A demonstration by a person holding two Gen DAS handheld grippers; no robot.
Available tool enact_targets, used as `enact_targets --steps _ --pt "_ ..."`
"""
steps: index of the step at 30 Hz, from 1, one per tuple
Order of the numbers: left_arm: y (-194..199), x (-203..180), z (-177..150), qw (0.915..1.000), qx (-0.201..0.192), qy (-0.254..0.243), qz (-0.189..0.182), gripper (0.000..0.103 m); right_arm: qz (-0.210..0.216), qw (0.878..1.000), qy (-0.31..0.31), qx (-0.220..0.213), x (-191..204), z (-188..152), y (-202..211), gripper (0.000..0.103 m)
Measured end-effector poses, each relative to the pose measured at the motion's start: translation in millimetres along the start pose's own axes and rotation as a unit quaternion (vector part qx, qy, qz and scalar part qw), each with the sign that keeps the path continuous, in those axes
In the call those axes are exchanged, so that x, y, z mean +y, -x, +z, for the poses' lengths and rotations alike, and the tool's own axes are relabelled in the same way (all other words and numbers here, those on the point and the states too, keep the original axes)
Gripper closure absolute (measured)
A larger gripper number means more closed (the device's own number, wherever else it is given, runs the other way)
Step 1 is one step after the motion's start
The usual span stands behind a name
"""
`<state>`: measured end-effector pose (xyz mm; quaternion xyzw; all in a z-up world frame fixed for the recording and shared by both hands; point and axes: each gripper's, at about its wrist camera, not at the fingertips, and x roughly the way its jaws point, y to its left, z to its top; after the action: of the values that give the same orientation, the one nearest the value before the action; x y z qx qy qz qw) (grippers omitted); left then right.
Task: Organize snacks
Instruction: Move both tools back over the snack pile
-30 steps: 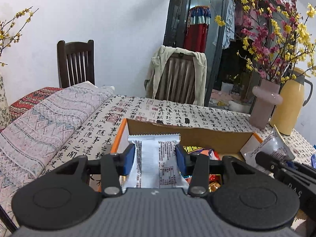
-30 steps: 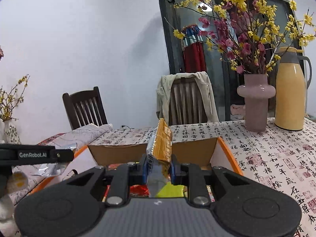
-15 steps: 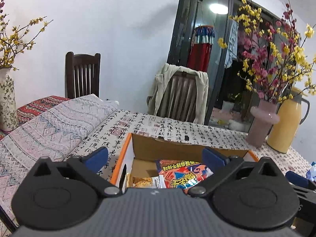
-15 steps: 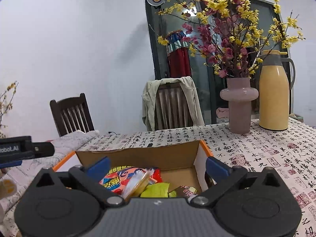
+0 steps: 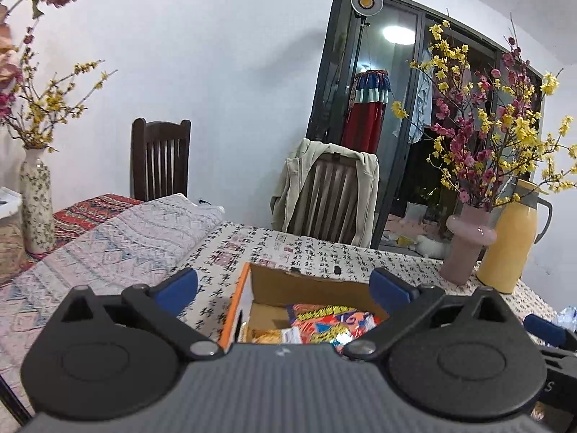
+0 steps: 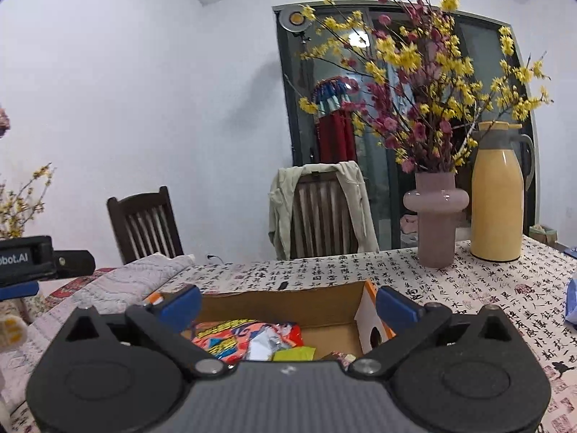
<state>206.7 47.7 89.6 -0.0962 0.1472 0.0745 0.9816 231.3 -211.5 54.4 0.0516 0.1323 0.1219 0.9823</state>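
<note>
Left gripper point(image 5: 285, 287): jaws spread fully apart, nothing between the blue pads, where one second ago they clamped a white snack packet upright above the box. Right gripper point(image 6: 288, 303): jaws likewise spread wide and empty, where one second ago they pinched an orange-edged packet standing on end. Both packets are gone from the pads; which of the snacks now in the box they are cannot be told. The cardboard box point(image 5: 310, 287) sits at lower centre of both wrist views, on the calligraphy-print tablecloth point(image 6: 324, 270), and appears lower in each frame than it did a second ago. Snack packets point(image 5: 324, 321) lie inside the box: a red-orange printed bag point(image 6: 230, 335) toward the left of the right wrist view, with a yellow-green wrapper point(image 6: 294, 353) beside it. A pink vase point(image 6: 434, 213) and a yellow thermos point(image 6: 497, 198) stand at right, behind the box
</note>
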Motion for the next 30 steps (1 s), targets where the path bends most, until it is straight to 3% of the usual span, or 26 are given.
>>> enact_targets --steps 18,30 --pt "50.6 67.8 -64.3 0.997 0.049 -0.008 0.059 0.0 0.004 0.996 0.027 0.082 8.2 -67.4 73.0 0.0" --pt "39.1 88.3 -104.3 0.9956 0.052 -0.023 0.075 0.0 -0.002 0.992 0.016 0.128 2.5 -108.0 67.6 0.0"
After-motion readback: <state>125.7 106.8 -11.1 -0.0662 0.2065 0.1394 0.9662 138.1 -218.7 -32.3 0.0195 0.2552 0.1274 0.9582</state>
